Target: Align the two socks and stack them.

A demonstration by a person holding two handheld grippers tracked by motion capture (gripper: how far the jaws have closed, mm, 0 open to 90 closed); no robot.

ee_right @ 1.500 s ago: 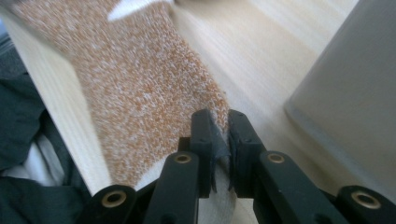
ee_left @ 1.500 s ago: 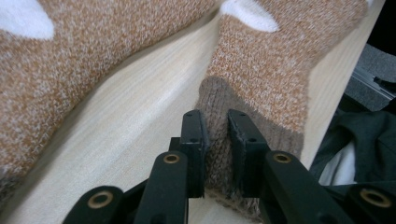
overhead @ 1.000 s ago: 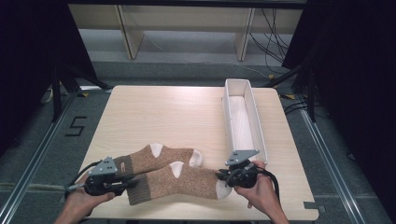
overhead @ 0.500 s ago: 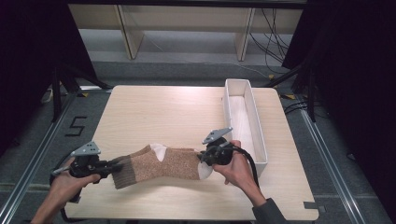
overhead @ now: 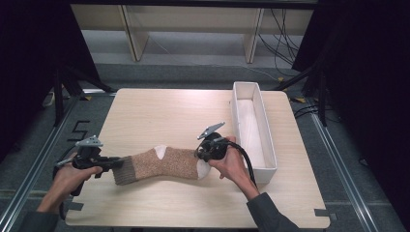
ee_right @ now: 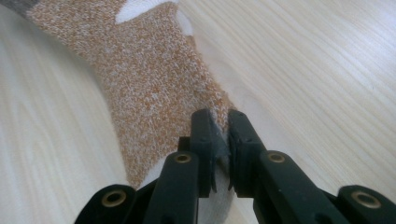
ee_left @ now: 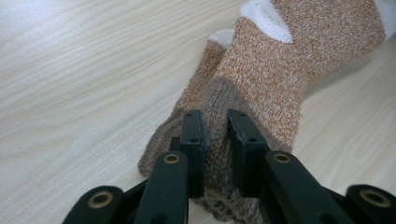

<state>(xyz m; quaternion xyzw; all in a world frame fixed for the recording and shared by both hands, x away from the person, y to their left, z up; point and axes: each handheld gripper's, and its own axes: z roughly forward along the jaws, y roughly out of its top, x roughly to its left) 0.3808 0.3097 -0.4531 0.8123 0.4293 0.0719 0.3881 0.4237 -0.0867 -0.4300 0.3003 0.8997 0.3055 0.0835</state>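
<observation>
A pair of brown socks with white heels and toes is stretched across the front of the wooden table. My left gripper is shut on the darker ribbed cuff at the socks' left end. My right gripper is shut on the white toe end at the right. In the left gripper view a second sock's heel peeks out beneath the upper one. The socks lie flat and taut between both grippers.
A long white tray stands along the table's right side, just right of my right hand. Pale shelving stands on the floor beyond the far edge. The far half of the table is bare wood.
Both grippers have carried the socks away from the front edge, toward the table's middle and left, and pulled them straighter. The right gripper moved left and farther in.
</observation>
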